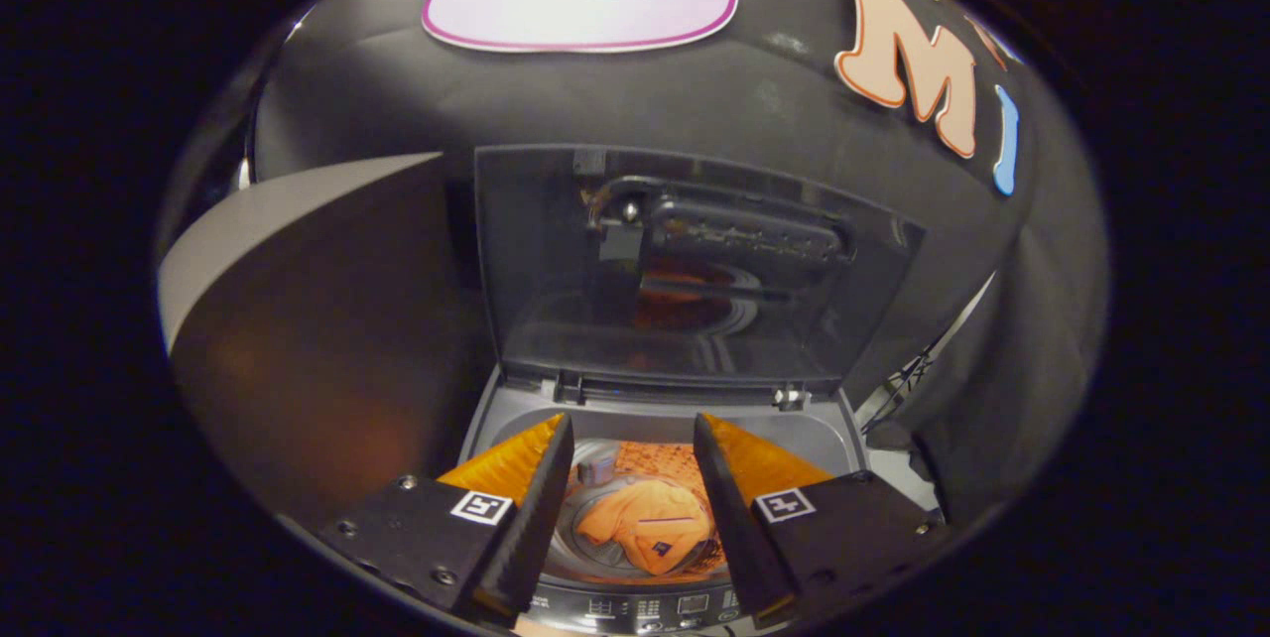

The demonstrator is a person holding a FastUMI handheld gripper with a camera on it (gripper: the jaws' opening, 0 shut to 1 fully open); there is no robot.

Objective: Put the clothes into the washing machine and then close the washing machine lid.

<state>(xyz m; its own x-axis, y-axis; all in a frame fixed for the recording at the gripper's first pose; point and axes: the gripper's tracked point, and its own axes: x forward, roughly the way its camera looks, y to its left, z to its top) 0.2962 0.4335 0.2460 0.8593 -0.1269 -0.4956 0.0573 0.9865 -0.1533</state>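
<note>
A small grey top-loading washing machine (814, 439) stands just ahead of and below my gripper (633, 434). Its smoked see-through lid (685, 319) stands raised upright behind the drum opening, reflecting the drum. An orange garment (650, 523) lies crumpled inside the drum (595, 463), seen down between my two fingers. My gripper hovers above the opening with its jaws apart and nothing held between them. The control panel (645, 607) runs along the machine's near edge below the fingers.
A tall brown panel (317, 359) with a pale top edge stands close on the left of the machine. Black cloth wall rises behind the lid. A folded black stand (908, 379) and pale floor patch show to the right of the machine.
</note>
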